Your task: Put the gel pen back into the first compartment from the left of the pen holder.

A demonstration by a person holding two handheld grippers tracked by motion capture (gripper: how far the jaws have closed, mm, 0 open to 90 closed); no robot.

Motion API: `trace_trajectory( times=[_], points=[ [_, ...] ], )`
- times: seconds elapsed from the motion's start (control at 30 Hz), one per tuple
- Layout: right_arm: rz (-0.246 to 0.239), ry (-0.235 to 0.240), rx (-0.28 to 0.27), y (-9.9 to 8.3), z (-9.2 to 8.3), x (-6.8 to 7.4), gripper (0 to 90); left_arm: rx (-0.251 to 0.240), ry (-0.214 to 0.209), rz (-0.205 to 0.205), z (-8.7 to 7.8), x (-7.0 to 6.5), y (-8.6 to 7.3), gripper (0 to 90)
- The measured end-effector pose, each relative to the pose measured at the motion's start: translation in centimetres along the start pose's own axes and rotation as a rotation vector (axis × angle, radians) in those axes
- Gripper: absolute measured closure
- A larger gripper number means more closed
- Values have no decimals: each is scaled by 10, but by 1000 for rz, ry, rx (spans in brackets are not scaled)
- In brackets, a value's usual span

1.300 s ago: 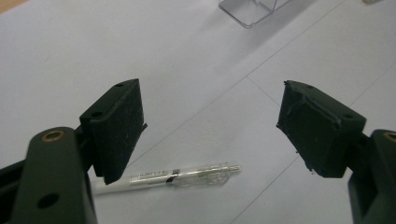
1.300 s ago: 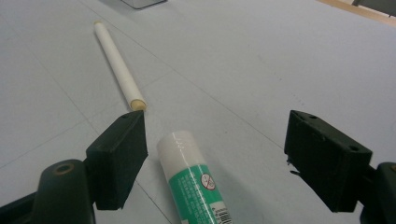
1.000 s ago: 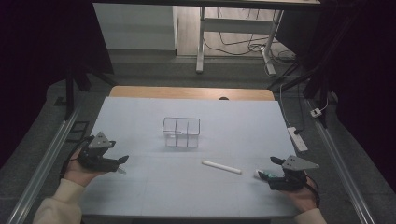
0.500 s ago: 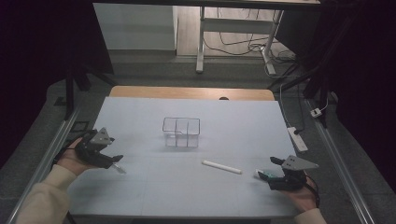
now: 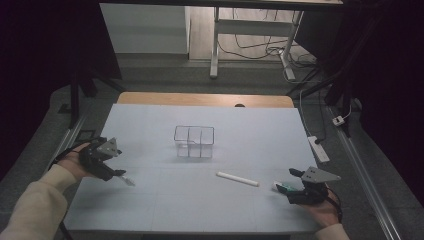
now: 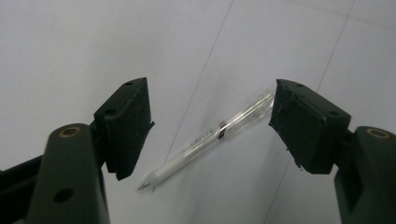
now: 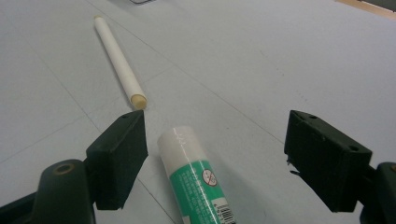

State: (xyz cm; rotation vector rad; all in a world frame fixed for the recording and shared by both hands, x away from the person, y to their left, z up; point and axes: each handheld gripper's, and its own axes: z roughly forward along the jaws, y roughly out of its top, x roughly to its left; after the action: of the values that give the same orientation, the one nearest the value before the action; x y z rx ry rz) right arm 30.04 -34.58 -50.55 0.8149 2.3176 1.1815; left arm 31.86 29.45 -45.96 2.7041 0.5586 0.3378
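Observation:
A clear pen [image 6: 210,140] lies slanted on the pale table between the jaws of my left gripper [image 6: 210,107]. The jaws have just been closing a little, but the pads do not press on it. From above, that gripper [image 5: 119,173] sits at the table's left, with the pen [image 5: 128,181] just past its tips. My right gripper [image 7: 217,126] stands open around the white cap end of a green glue stick [image 7: 196,182] lying on the table, without touching it. In the high view this gripper [image 5: 292,186] is at the front right, with the glue stick [image 5: 280,186] at its tips.
A white stick [image 5: 238,178] lies left of the right gripper, and the right gripper view shows the white stick [image 7: 119,60] ahead of the left jaw. A clear divided box [image 5: 194,141] stands mid-table. A power strip [image 5: 319,148] lies off the right edge.
The left hand has shifted slightly toward the table's left edge and its forearm has swung left; the clear pen now shows beyond its jaws. The right hand has kept still.

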Motion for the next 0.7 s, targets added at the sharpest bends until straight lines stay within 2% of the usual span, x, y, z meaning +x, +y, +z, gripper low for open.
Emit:
trace_trajectory(
  times=[0.17,0.2,0.3,0.37,0.5,0.53,0.6,0.7],
  points=[
    [7,-4,3,-1,-1,0,210,31,-11,23,3,6,-5,300],
    [8,-4,3,-1,-2,0,210,40,-15,40,4,8,-7,300],
    [11,-7,3,-2,-2,1,210,41,-28,71,7,11,-10,302],
    [12,-12,8,-2,-3,1,210,43,-34,77,9,11,-11,304],
    [16,-10,6,-2,-3,1,210,78,-46,110,18,14,-15,307],
    [16,-10,7,-3,-2,1,210,91,-34,122,20,13,-16,307],
    [14,-12,11,-2,-2,1,210,114,-35,140,23,13,-18,305],
    [15,-11,12,-3,-2,1,210,130,-53,153,28,14,-20,308]
  ],
)
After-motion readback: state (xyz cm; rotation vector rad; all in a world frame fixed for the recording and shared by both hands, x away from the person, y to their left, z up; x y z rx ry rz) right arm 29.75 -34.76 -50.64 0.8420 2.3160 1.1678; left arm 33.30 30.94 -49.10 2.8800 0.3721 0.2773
